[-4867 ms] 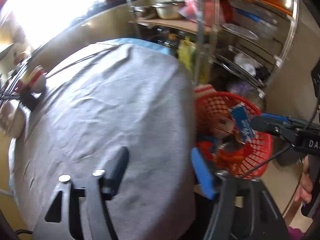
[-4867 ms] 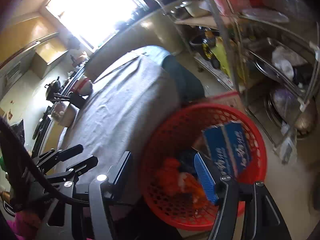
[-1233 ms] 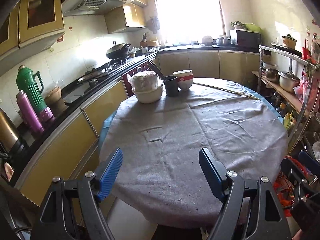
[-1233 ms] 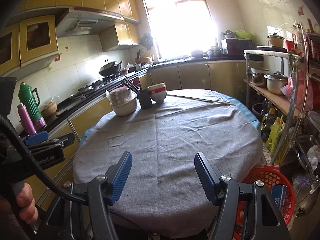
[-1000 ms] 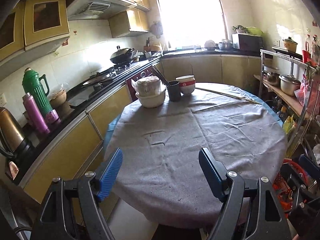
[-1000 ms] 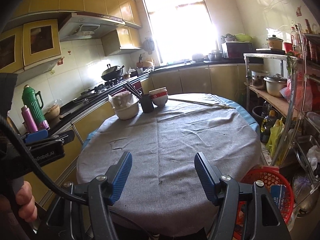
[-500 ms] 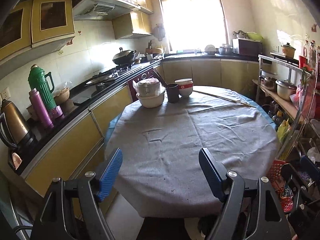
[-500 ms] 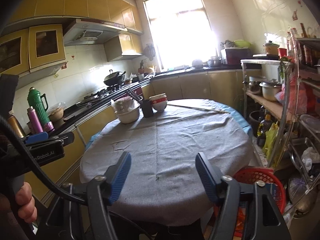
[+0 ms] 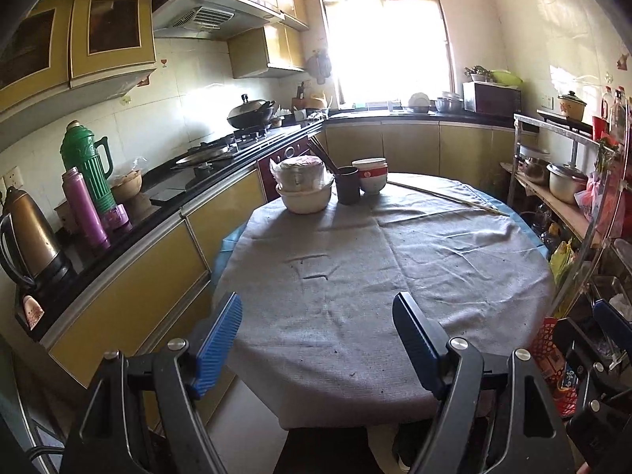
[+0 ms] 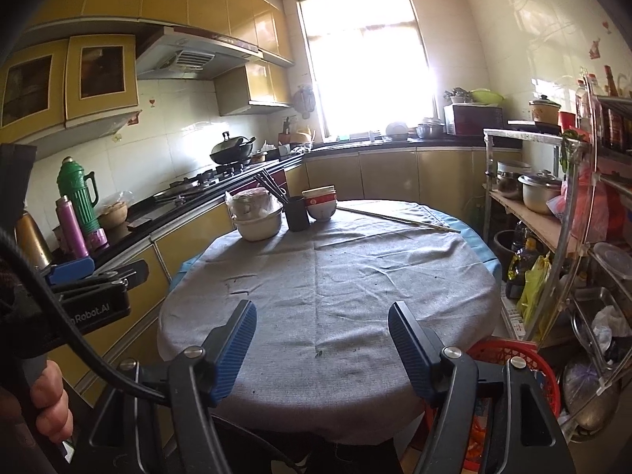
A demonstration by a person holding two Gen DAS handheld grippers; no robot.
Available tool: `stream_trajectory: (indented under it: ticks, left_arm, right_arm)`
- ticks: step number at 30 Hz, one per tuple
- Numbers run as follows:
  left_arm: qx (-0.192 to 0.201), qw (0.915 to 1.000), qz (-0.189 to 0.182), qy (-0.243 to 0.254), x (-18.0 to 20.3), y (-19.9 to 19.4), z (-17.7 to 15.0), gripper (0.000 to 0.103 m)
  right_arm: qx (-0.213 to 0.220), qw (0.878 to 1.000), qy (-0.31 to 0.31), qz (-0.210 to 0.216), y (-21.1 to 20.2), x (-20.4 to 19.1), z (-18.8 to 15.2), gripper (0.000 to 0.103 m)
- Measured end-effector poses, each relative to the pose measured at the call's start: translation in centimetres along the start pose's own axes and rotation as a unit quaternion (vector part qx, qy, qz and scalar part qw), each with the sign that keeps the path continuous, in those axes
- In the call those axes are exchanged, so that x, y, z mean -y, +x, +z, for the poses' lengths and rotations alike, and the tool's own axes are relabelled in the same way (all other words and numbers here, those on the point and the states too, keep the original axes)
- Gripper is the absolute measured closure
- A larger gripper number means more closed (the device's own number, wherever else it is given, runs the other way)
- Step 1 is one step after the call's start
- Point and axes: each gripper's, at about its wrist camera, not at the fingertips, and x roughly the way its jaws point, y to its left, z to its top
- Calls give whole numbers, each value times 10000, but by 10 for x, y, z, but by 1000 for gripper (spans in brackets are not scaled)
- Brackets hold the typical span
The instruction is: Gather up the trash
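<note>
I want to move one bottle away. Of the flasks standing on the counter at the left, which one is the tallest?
The green flask with a handle. It rises above the slimmer pink flask in front of it and the brown metal kettle nearer the camera.

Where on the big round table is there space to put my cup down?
Most of the grey tablecloth is bare, from the near edge up to the middle. The far left is crowded: a cream bowl, a dark cup and a red-and-white bowl stand together. A long stick lies across the far right.
</note>
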Motion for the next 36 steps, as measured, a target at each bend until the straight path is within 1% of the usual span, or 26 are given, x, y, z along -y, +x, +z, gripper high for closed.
stream_trajectory:
  ticks: [10,25,30,32,36]
  left_arm:
    - [8,10000,10,-95,-11,0,-1,24]
    - [21,10000,-21,-26,-12,2,1,24]
    - [-62,10000,-2,-22,-7,13,7,24]
    - [-61,10000,33,-16,-4,16,10,24]
    - [-189,9998,23,36,6,32,16,24]
  right_arm:
    - [-46,9999,-139,14,3,-12,-1,30]
    - [-87,9998,-173,23,5,-15,0,30]
    - [-172,9997,-177,89,14,-11,7,30]
    - [-126,9998,-154,39,16,-6,10,30]
    - [-121,9997,-146,-133,23,7,13,30]
